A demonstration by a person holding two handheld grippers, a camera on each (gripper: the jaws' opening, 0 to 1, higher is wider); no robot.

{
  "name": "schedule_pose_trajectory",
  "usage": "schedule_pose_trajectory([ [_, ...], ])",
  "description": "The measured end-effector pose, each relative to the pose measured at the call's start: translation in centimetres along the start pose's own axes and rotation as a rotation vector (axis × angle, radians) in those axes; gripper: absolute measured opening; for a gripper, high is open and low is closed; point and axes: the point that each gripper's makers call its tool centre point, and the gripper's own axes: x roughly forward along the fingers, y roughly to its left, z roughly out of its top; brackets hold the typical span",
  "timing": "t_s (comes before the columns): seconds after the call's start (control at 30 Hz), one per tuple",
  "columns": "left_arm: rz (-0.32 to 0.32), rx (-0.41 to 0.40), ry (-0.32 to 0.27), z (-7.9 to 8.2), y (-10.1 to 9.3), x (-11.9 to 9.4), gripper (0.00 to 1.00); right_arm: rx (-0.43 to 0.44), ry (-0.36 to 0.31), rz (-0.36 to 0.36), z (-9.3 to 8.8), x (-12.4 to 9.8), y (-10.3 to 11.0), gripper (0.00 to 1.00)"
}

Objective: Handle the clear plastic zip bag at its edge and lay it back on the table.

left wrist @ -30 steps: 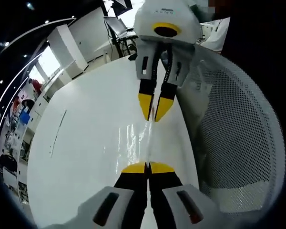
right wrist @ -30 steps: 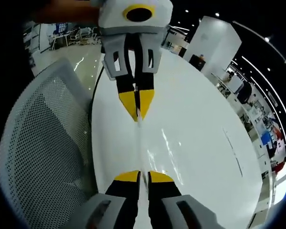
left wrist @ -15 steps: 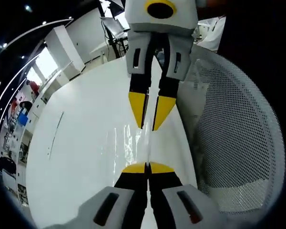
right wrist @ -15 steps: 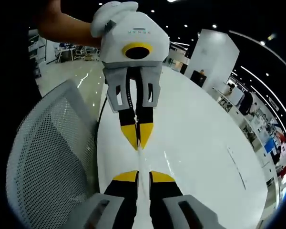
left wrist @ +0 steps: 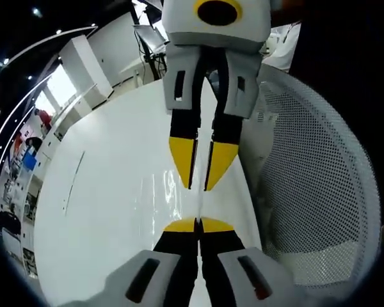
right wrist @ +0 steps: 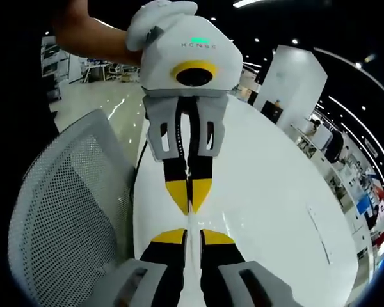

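A broad white oval bench (left wrist: 109,192) lies under both grippers, with a white mesh-backed chair (left wrist: 313,192) just beside its edge. The thin clear plastic zip bag (left wrist: 197,201) stretches edge-on between them, above the bench. The left gripper (left wrist: 198,224) pinches one edge; the right gripper (right wrist: 192,231), facing it closely, pinches the opposite edge.

Two tools (left wrist: 197,225) (right wrist: 186,236), one zip bag (left wrist: 179,192), one table (left wrist: 109,185), one mesh chair (left wrist: 313,179).

white table (left wrist: 109,192), white mesh chair (left wrist: 313,173)
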Motion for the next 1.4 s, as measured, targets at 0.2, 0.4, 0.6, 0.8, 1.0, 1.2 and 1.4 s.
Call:
schedule_pose_trajectory([
  [0.2,-0.008,0.007,0.001,0.2,-0.1,0.1,0.0,-0.009,0.005,0.01,0.1,0.3,0.2,0.04],
  [0.4,-0.019,0.017,0.002,0.6,-0.4,0.3,0.0,-0.014,0.008,0.014,0.2,0.4,0.2,0.03],
  [0.6,-0.026,0.017,0.002,0.9,-0.4,0.5,0.0,-0.025,0.01,0.016,0.3,0.5,0.3,0.02],
  [0.8,-0.031,0.021,0.003,1.0,-0.4,0.5,0.0,-0.028,0.013,0.015,0.3,0.6,0.3,0.0],
  [1.0,-0.028,0.025,0.003,1.1,-0.5,0.6,0.0,-0.011,0.018,0.017,0.2,0.6,0.4,0.0],
  [1.2,-0.024,0.021,0.001,0.9,-0.5,0.5,0.0,-0.01,0.02,0.012,0.2,0.7,0.4,0.0],
  [1.4,-0.021,0.018,-0.002,0.8,-0.5,0.4,0.0,-0.008,0.023,0.015,0.3,0.8,0.5,0.0],
])
